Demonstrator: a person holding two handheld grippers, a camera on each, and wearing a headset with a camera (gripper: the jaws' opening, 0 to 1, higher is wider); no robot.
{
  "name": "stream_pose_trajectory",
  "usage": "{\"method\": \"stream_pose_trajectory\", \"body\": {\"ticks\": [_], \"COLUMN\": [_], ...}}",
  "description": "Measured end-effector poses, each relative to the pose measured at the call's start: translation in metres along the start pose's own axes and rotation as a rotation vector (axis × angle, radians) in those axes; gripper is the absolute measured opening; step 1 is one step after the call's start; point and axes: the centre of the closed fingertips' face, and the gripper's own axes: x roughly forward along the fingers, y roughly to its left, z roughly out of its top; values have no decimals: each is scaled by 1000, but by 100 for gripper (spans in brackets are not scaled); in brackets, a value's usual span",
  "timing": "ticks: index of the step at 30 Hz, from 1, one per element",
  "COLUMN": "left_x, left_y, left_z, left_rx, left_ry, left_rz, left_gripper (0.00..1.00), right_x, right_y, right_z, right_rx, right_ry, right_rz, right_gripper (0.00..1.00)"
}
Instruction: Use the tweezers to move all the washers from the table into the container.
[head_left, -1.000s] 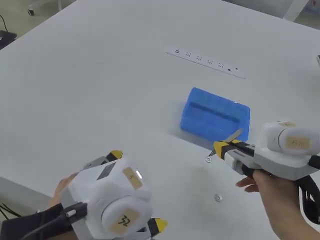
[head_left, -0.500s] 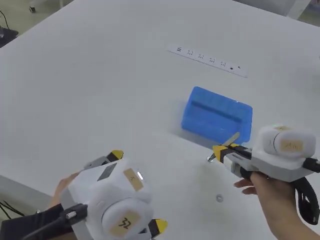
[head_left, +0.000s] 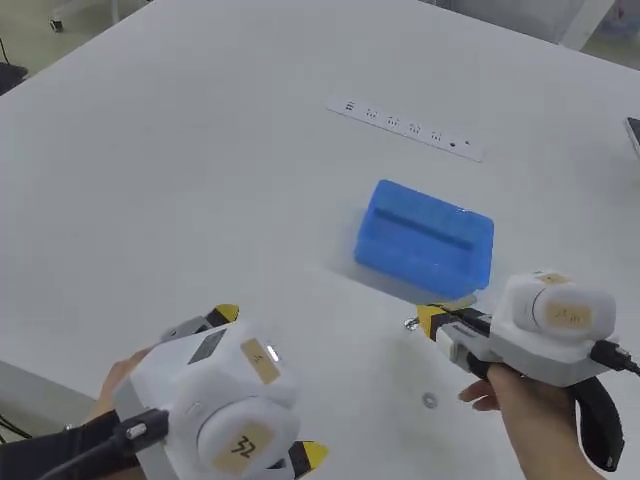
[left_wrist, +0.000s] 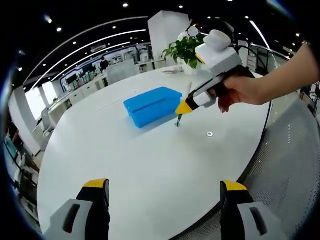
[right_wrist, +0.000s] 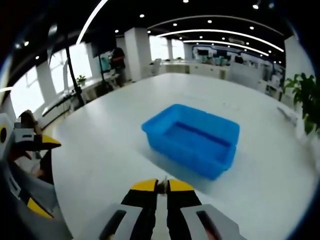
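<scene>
Washer (head_left: 429, 401) lies on table (head_left: 200, 180) near right gripper (head_left: 428, 318), which is clamped on tweezers (left_wrist: 178, 120); container (head_left: 425, 240) just beyond. Left gripper (left_wrist: 164, 186) gapes, idle. Likely risk: flat washer skids or slips from tips when pinched.

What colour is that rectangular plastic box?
The plastic box is blue, clearest in right gripper view.

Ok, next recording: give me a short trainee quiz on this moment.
1. Fill in: the right claw, near the blue container, is shut on the ____.
2. True or false: the left claw is shut.
3. The loose washer lies: A in the blue container; B on the table; C in the left claw.
Key: 1 tweezers; 2 false; 3 B.
</scene>
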Motion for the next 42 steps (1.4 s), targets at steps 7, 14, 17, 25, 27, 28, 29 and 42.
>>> {"method": "stream_pose_trajectory", "body": {"ticks": [7, 14, 17, 25, 27, 28, 29, 42], "left_x": [0, 0, 0, 0, 0, 0, 0, 0], "left_y": [0, 2, 2, 1, 0, 0, -1, -1], "left_z": [1, 0, 0, 0, 0, 0, 0, -2], "left_rx": [2, -1, 1, 4, 6, 7, 10, 12], "left_ry": [-3, -2, 0, 2, 1, 1, 2, 10], "left_rz": [3, 10, 8, 4, 2, 0, -2, -3], "left_gripper": [93, 93, 93, 93, 93, 93, 93, 93], "right_x": [2, 1, 0, -22, -27, -28, -29, -13], "right_y": [-2, -1, -1, 4, 8, 9, 9, 10], "right_z": [-3, -4, -4, 1, -5, -6, -10, -15], "right_rx": [35, 20, 13, 6, -13, -19, -32, -57], "right_ry": [61, 83, 97, 131, 173, 181, 205, 272], "right_rz": [22, 16, 18, 75, 101, 103, 108, 110], "right_gripper": [4, 3, 3, 3, 3, 3, 3, 2]}}
